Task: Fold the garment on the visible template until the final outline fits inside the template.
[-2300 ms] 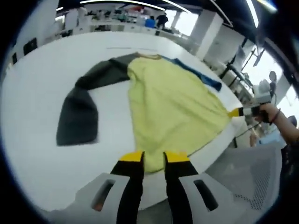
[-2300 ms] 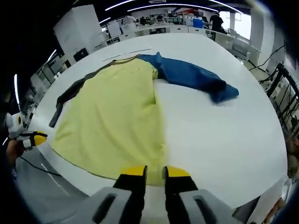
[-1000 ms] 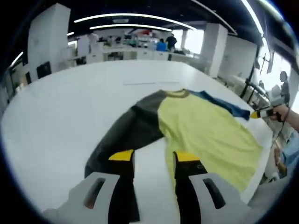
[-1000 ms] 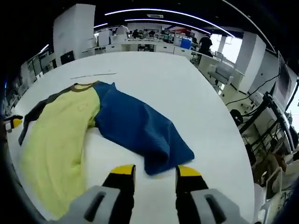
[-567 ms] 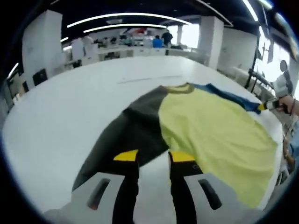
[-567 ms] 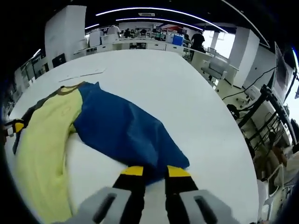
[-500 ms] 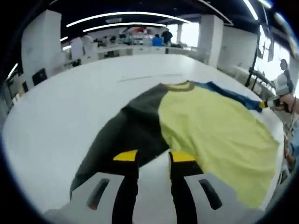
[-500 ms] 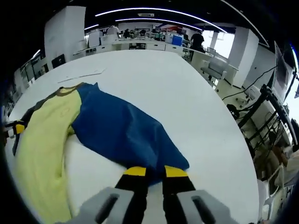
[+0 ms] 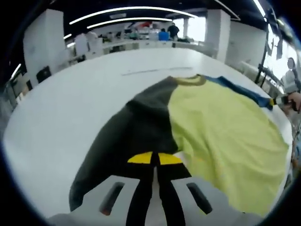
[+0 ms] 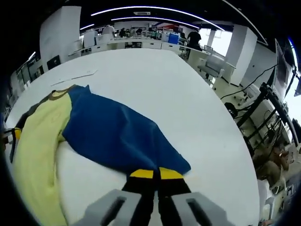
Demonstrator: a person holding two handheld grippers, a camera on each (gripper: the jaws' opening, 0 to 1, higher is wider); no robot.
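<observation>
Two hand-held grippers meet one garment (image 9: 221, 122) lying flat on the white surface (image 9: 61, 108). Left hand-held gripper (image 9: 154, 158): jaws pressed together on the edge of the dark grey sleeve (image 9: 136, 127), beside the yellow body. Right hand-held gripper (image 10: 156, 173): jaws closed on the end of the blue sleeve (image 10: 113, 136), which lies spread on the surface.

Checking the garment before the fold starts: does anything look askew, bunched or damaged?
Nothing looks damaged. The yellow-bodied shirt lies flat on the white table, its dark grey sleeve and blue sleeve spread outward, each with a shut gripper at its edge.
</observation>
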